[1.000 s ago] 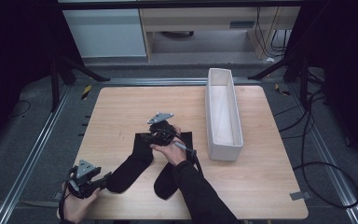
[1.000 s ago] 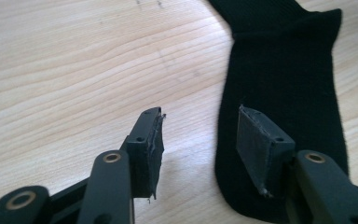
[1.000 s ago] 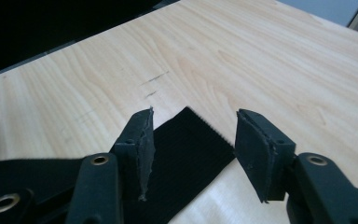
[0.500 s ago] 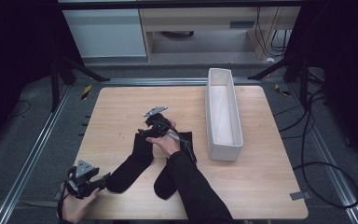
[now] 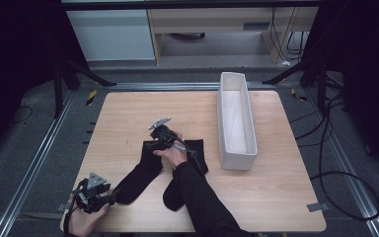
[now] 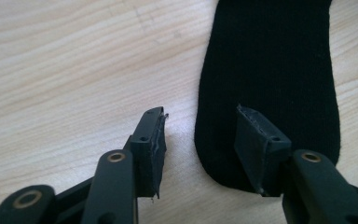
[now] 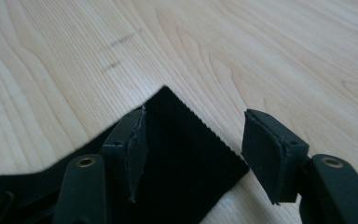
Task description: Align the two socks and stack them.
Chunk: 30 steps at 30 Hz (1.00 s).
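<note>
From the high view, I am working two black socks on the wooden table (image 5: 128, 118). My left gripper (image 5: 94, 193) is sitting at the near left corner, by the toe of the left sock (image 5: 140, 175), and my right gripper (image 5: 162, 136) is lying at that sock's far cuff end. The second sock (image 5: 187, 173) is lying just beside it, partly under my right forearm, and the two seem to be touching near the cuffs. The white bin (image 5: 237, 121) is standing well apart to the right. The risk I am judging here: if I lift both ends unevenly, the sock could sag or drag its neighbour along.

In the left gripper view, my jaws are standing apart after just closing a little. One is over bare wood, the other over the rounded toe (image 6: 265, 93), with only the toe's edge between them. The knit is looking flat, smooth and limp. If I am closing now, I might be pinching too thin a fold, or scraping the wood and missing it.

In the right gripper view, my jaws are also apart, having just been narrowing a little, straddling a pointed corner of the cuff (image 7: 186, 140). Its ribbed edge is lying flat. Clamping only that corner might let the fabric slip out once it takes weight.
</note>
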Available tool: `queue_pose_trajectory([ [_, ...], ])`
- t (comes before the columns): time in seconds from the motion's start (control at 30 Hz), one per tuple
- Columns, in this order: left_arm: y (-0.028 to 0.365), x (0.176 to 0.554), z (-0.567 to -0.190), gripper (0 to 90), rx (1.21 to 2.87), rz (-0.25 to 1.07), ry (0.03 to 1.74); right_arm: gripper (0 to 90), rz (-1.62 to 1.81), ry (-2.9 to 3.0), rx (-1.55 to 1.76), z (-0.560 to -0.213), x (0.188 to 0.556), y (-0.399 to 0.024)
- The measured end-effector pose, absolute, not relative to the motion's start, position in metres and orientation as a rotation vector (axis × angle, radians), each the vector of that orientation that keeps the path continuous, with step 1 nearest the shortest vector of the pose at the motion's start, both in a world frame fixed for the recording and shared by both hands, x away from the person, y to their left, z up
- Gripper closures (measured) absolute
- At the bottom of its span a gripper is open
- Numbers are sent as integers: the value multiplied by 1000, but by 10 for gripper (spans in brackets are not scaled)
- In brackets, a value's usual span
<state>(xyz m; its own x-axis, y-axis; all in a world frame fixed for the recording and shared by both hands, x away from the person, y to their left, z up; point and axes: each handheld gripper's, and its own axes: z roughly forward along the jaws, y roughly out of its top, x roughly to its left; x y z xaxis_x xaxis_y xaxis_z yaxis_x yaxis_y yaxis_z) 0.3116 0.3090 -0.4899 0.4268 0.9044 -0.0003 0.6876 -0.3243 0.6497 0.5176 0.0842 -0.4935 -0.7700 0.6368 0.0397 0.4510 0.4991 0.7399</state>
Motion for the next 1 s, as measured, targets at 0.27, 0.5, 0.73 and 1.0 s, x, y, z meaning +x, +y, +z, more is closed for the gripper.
queue_pose_trajectory([
  [0.27,305,312,-490,690,2128,465,1351,589,1081,2524,948,-499,516,81],
  [0.5,302,312,-487,853,2147,497,1335,800,1109,2551,941,-493,508,80],
  [0.73,303,303,-467,858,2024,494,1282,801,1221,2497,896,-461,499,64],
  [1.0,285,296,-443,859,1979,466,1176,799,1267,2430,855,-425,485,34],
])
